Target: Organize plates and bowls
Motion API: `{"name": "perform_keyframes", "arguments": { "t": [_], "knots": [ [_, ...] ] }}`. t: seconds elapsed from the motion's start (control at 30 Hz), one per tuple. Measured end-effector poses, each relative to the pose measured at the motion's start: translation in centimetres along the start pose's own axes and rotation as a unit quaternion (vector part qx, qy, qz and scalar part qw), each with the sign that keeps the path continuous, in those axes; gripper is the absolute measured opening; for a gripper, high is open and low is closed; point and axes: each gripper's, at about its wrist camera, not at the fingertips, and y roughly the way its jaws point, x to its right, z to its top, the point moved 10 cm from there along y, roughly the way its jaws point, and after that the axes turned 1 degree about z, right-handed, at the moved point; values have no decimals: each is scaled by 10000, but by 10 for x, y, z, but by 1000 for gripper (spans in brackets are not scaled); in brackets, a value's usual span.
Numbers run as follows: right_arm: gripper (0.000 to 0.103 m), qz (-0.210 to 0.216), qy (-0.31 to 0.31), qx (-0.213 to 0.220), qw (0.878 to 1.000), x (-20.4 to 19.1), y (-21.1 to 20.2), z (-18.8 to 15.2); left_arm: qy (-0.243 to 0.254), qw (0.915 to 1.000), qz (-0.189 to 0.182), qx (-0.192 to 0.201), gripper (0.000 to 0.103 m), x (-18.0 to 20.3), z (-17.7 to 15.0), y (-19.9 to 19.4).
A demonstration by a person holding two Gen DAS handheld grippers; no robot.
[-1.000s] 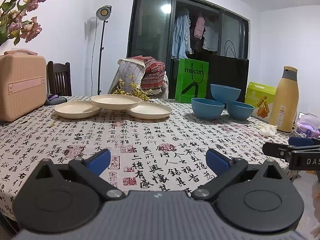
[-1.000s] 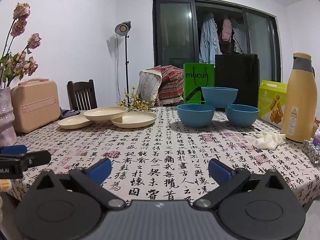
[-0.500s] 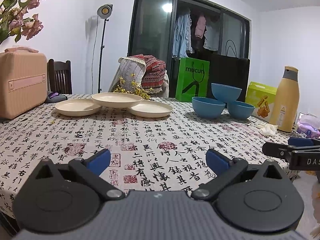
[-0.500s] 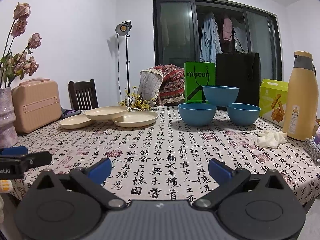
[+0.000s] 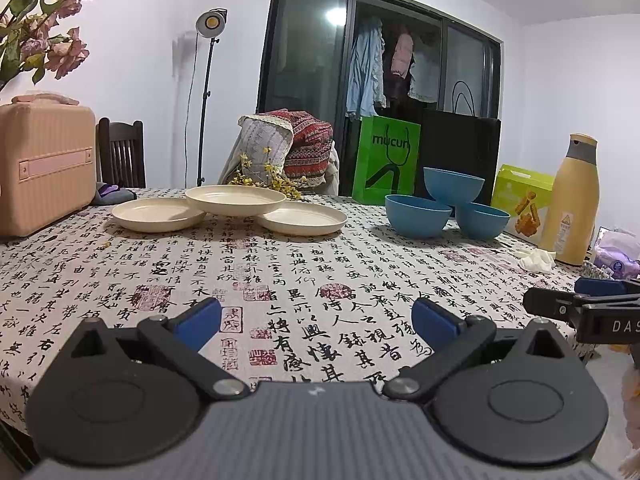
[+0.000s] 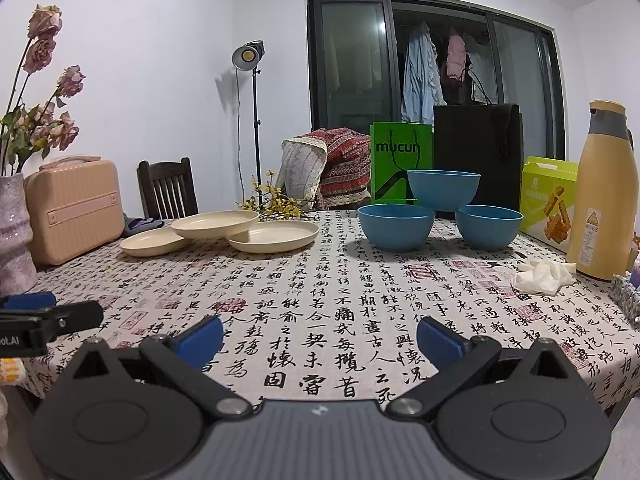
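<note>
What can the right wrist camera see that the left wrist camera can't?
Only the right wrist view shows the purple vase holding the dried flowers, and the left gripper poking in from the left edge.

Only the left wrist view shows the right gripper entering from the right edge, and a purple packet beside the yellow bottle.

Both show three cream plates, three blue bowls, the pink case and the green bag.

3 plates (image 5: 236, 200) toward table's (image 5: 304, 280) far left, 1 resting on other 2. 3 bowls (image 5: 440, 208) toward far right, 1 on top.
</note>
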Motion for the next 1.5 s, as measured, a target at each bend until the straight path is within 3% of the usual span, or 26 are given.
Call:
{"name": "perform_keyframes", "arguments": {
  "t": [1.5],
  "knots": [
    [103, 121, 104, 11, 9999, 0, 11, 5, -9, 9999, 136, 101, 103, -10, 11, 4]
  ]
}}
